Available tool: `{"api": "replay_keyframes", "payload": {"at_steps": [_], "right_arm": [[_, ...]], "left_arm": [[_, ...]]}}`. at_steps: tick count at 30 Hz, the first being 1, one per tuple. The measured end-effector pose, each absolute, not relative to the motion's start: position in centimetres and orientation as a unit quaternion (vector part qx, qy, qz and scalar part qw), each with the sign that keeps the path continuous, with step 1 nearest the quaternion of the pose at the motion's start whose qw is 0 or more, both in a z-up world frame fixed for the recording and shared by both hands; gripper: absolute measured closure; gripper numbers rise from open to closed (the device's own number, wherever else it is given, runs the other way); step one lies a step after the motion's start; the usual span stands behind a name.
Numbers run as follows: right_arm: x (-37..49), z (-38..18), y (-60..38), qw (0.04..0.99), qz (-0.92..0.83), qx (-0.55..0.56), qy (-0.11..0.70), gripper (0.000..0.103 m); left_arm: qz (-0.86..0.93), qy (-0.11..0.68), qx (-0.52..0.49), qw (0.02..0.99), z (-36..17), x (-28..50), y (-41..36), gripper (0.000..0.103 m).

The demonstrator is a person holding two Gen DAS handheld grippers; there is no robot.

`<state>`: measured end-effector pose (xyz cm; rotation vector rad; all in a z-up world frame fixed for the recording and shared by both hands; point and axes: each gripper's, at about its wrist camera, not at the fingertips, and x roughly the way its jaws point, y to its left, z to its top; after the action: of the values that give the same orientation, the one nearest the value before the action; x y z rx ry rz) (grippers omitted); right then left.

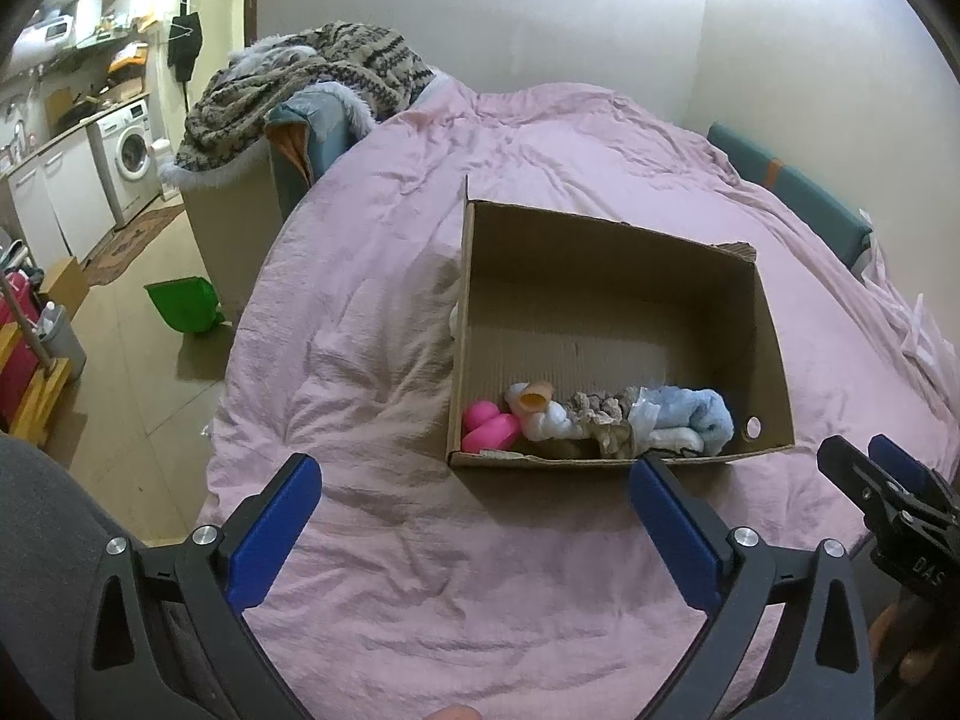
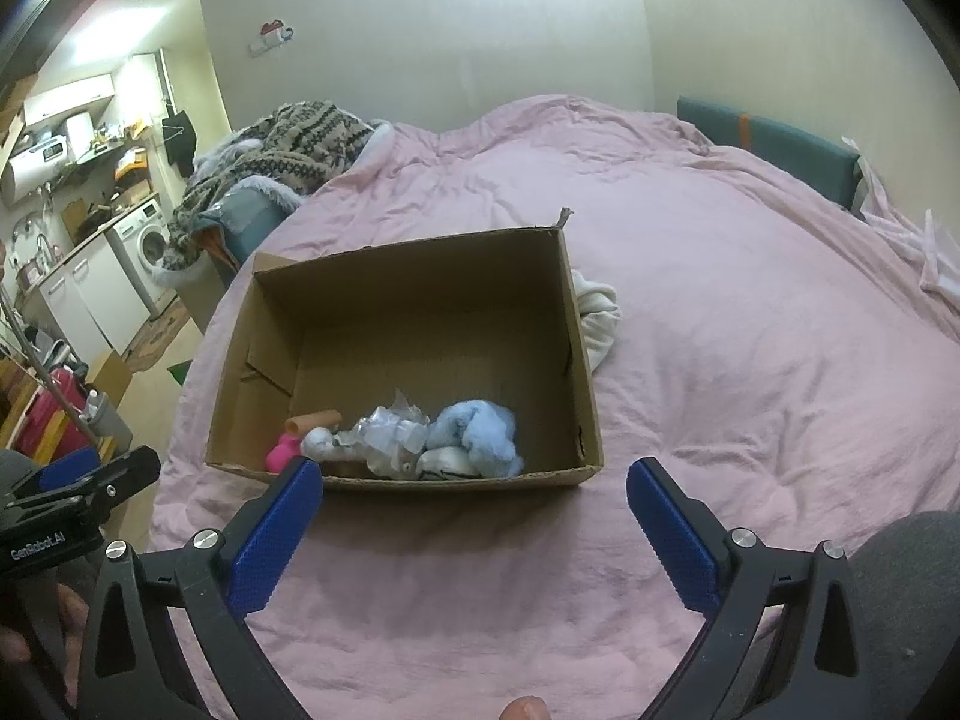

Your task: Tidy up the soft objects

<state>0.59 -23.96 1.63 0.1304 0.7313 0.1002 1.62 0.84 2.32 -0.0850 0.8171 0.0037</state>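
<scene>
An open cardboard box sits on the pink bedspread. Along its near wall lie soft items: a pink toy, a light blue fluffy cloth, a beige crumpled cloth, a clear plastic bundle and white pieces. A white cloth lies on the bed beside the box. My left gripper is open and empty, just short of the box. My right gripper is open and empty, in front of the box.
A patterned blanket is heaped on a blue chair by the bed's far left corner. A green bin stands on the floor. A kitchen with a washing machine lies to the left. A teal headboard runs along the wall.
</scene>
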Motion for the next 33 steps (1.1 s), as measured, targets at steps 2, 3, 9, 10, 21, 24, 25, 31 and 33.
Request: {"api": "replay_keyframes", "payload": {"at_steps": [2,3,9,10,21,24,25,31,33], "right_arm": [[0.60,1.61,-23.94,0.931,0.048,0.061,0.357,0.000],[0.62,1.60,-23.91,0.931,0.049,0.060,0.357,0.000],[0.58,1.71,-23.86,0.933,0.046,0.057,0.352,0.000],[0.59,1.75,-23.91,0.933,0.046,0.058,0.351,0.000],[0.64,1.76,-23.88,0.933,0.046,0.056,0.353,0.000],[0.63,1.76,-23.87,0.933,0.046,0.056,0.353,0.000],[0.64,1.76,-23.87,0.933,0.046,0.057,0.354,0.000],[0.72,1.65,-23.78,0.931,0.051,0.057,0.357,0.000],[0.68,1.57,-23.68,0.931,0.052,0.056,0.358,0.000]], "left_arm": [[0.002,0.398,-0.042,0.916,2.32,1.63,0.88,0.001],[0.001,0.398,-0.042,0.916,2.31,1.63,0.88,0.001],[-0.004,0.401,-0.045,0.915,2.17,1.71,0.75,0.001],[-0.004,0.401,-0.044,0.915,2.16,1.72,0.76,0.001],[-0.002,0.398,-0.041,0.917,2.26,1.54,0.56,0.001],[-0.003,0.400,-0.041,0.916,2.21,1.54,0.55,0.001],[-0.003,0.400,-0.041,0.915,2.25,1.54,0.56,0.001],[-0.004,0.402,-0.041,0.915,2.28,1.55,0.51,0.001],[-0.008,0.405,-0.043,0.913,2.22,1.58,0.44,0.001]]}}
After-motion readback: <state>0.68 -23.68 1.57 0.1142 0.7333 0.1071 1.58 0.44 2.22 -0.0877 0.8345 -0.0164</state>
